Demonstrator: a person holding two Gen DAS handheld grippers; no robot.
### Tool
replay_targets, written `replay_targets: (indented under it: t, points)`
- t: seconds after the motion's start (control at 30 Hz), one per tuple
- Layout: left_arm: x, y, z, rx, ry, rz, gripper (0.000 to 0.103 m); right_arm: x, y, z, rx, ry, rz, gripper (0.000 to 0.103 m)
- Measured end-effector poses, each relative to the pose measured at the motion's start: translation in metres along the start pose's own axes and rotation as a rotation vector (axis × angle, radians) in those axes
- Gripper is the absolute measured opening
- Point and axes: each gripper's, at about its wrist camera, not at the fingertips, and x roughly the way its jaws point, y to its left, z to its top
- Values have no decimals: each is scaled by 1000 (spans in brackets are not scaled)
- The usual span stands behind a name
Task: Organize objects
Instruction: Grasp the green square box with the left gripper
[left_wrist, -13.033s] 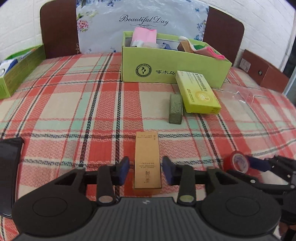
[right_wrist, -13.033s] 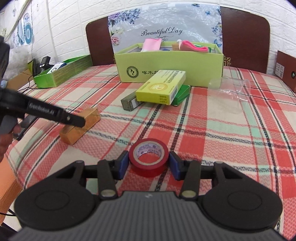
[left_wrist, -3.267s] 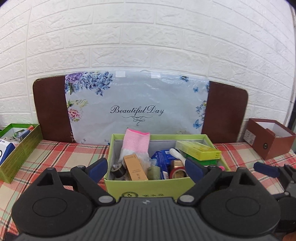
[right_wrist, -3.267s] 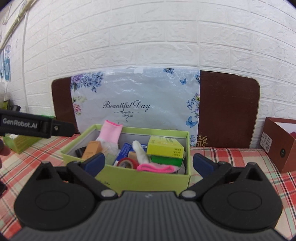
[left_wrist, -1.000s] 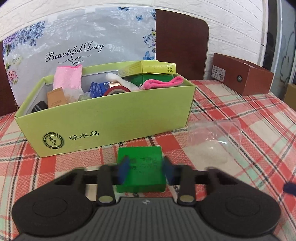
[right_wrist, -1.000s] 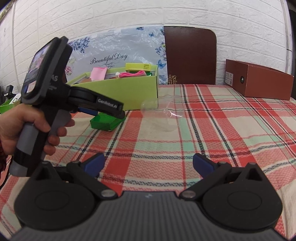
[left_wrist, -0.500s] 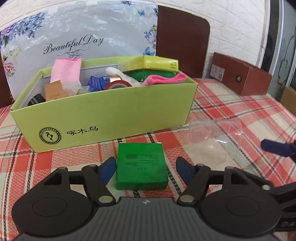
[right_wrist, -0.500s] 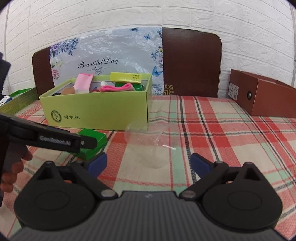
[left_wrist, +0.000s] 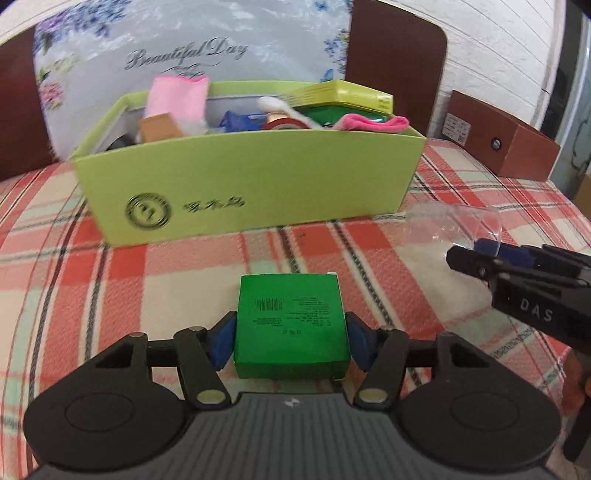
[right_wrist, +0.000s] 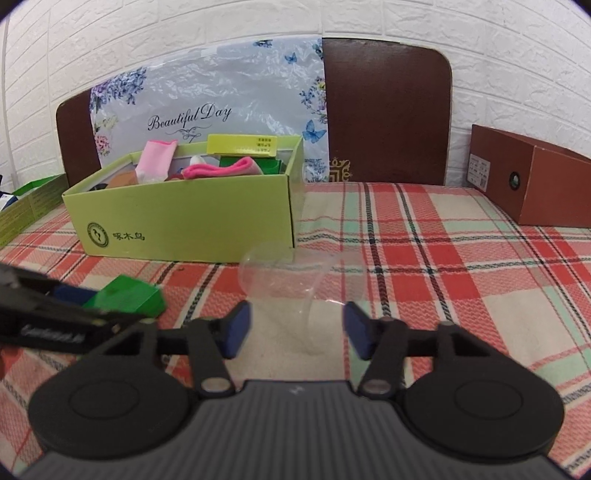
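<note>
Left tool (left_wrist: 291, 341) has its blue pads pressed against both sides of the green box (left_wrist: 290, 325), which lies flat with its barcode face up, just above or on the plaid cloth (left_wrist: 184, 280); whether it touches the cloth cannot be told. In the right wrist view the same box (right_wrist: 125, 297) sits behind the left tool's dark arm (right_wrist: 55, 317), in front of the bin and left of the cup.

Right tool (right_wrist: 295, 328) is spread wide with nothing between its pads. The clear cup (right_wrist: 291, 280) lies on its side just ahead of them, its round base toward the bin and its open rim toward the tool; the rim seems to reach between the pads, though the clear plastic makes that hard to judge. From the left wrist view the cup (left_wrist: 456, 227) lies right of the green box, and the right tool (left_wrist: 487, 254) comes in from the right with its tip at the cup's rim.

Behind both stands the lime bin (left_wrist: 258, 192), open-topped and full: a pink cloth (left_wrist: 177, 99) stands up at the left, a yellow box (left_wrist: 340, 96) lies across the top at the right, a pink sock (left_wrist: 373, 123) drapes on the front wall, and a red tape roll (left_wrist: 284, 123) shows near the middle. A brown box (right_wrist: 532, 181) sits far right by the wall, well apart from the rest.
</note>
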Motion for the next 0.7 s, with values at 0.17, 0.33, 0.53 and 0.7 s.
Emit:
replay_targets:
  t: [0.17,0.33,0.53,0.7]
  points:
    - [-20,15,-15,-103,15,-20,64,-12,18,-2,-72,-51,67,19]
    - [-43,19,-31,-132,1,-18,64,-35,44,-16,-147,-56,98,13]
    - [-46,16,-33,-105,-10,-15,64,-42,65,-28,-187,-44,47,30]
    - [-46,18,-33,-114,-25,-17,64,-26,71,-16,-176,-28,41,37]
